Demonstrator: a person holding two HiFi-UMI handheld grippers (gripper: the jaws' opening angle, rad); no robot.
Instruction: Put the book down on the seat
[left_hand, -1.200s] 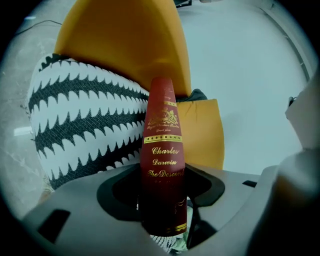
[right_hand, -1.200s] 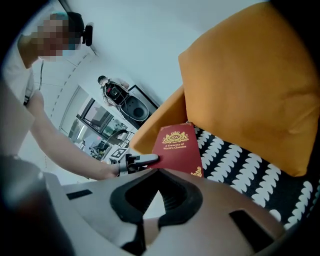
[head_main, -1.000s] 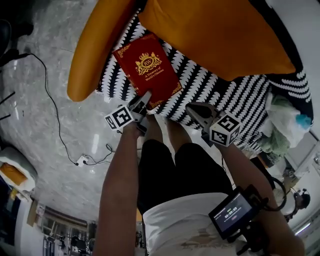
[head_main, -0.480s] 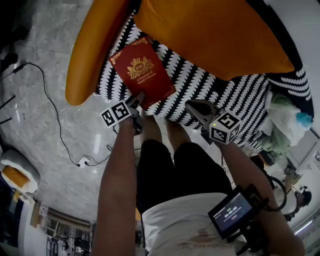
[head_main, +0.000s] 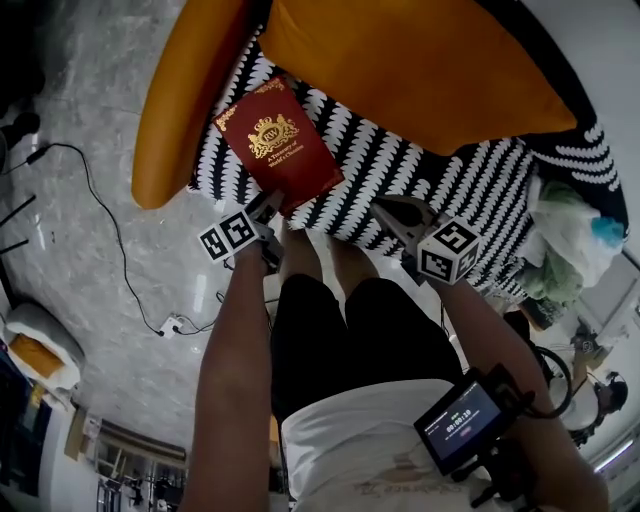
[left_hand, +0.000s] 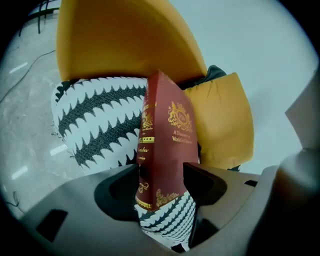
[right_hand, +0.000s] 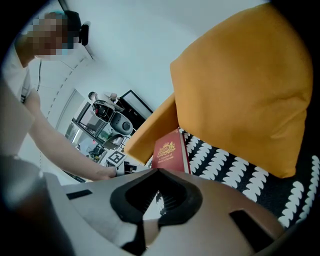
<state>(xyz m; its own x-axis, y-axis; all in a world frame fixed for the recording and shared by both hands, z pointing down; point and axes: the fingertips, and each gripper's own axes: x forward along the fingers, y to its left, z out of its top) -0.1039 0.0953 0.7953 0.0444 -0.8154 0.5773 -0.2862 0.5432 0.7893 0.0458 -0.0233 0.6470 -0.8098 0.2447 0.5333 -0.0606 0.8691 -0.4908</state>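
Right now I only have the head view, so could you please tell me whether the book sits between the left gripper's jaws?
Observer: Yes. In the left gripper view, the near end of the red book stands between the jaws of the left gripper, which are spread wide on either side of it.
Operator: Thank you. What lies under that end?
Observer: The same view shows the black-and-white seat cover directly below the book's near corner, between the jaws.
Operator: And the other gripper, please?
Observer: In the right gripper view, the jaws of the right gripper are together, with nothing between them.
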